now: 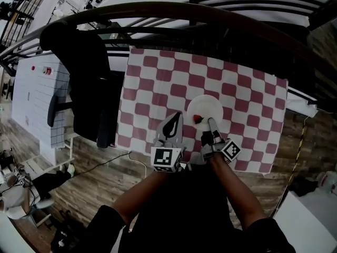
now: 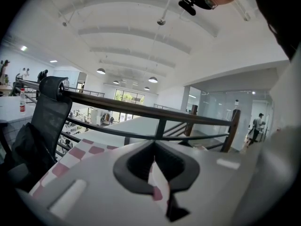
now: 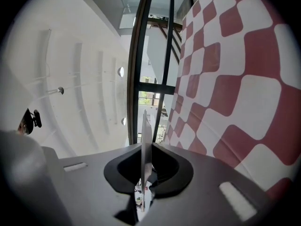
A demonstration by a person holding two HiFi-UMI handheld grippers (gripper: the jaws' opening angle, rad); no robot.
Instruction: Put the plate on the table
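A white plate (image 1: pixel 209 106) lies over the red-and-white checked tablecloth (image 1: pixel 247 96), towards its near edge, with a small red item (image 1: pixel 197 119) on its near side. My right gripper (image 1: pixel 209 122) is shut on the plate's near rim. In the right gripper view the plate (image 3: pixel 144 126) shows edge-on as a thin sheet pinched between the jaws of the right gripper (image 3: pixel 144 147), and the tablecloth (image 3: pixel 225 79) fills the right side. My left gripper (image 1: pixel 175 116) hovers just left of the plate, shut and empty. In the left gripper view the left gripper (image 2: pixel 154 149) shows only a sliver of tablecloth (image 2: pixel 70 157).
A black office chair (image 1: pixel 84 83) stands against the table's left side. A dark curved railing (image 1: pixel 200 12) runs behind the table. A white cable (image 1: pixel 126 157) lies on the wooden floor near the table's front left corner. A white panel (image 1: pixel 37 99) stands at far left.
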